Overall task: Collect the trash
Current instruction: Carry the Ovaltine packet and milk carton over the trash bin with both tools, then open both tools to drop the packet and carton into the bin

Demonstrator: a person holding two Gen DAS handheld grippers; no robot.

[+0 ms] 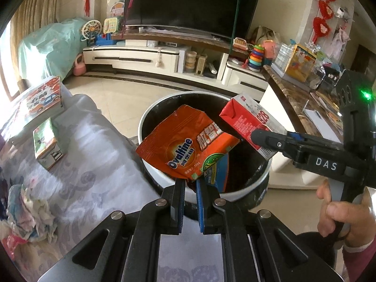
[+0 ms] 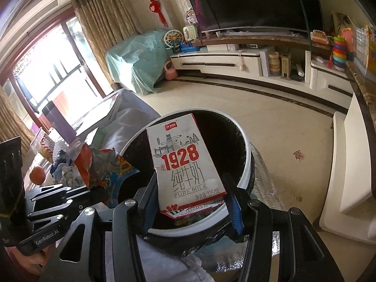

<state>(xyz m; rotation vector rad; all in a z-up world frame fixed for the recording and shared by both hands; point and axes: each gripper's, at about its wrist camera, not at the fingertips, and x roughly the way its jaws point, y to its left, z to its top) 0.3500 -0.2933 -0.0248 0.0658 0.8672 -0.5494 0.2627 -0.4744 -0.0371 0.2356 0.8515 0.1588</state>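
Left wrist view: the left gripper (image 1: 190,188) has its jaws pinched narrow on the lower edge of an orange Ovaltine packet (image 1: 188,141), which hangs over the open mouth of the white-rimmed trash bin (image 1: 150,115). At three o'clock the right gripper (image 1: 260,138) comes in, clamped on a red-and-white milk carton (image 1: 249,119) above the bin's far right rim. At nine o'clock a small green box (image 1: 47,143) lies on the pale cloth (image 1: 98,155), a crumpled rag (image 1: 28,213) at eight. Right wrist view: the carton (image 2: 185,162) sits tilted between the right gripper's (image 2: 191,205) jaws, over the bin (image 2: 244,145). Farther off, the television (image 1: 190,2) at twelve.
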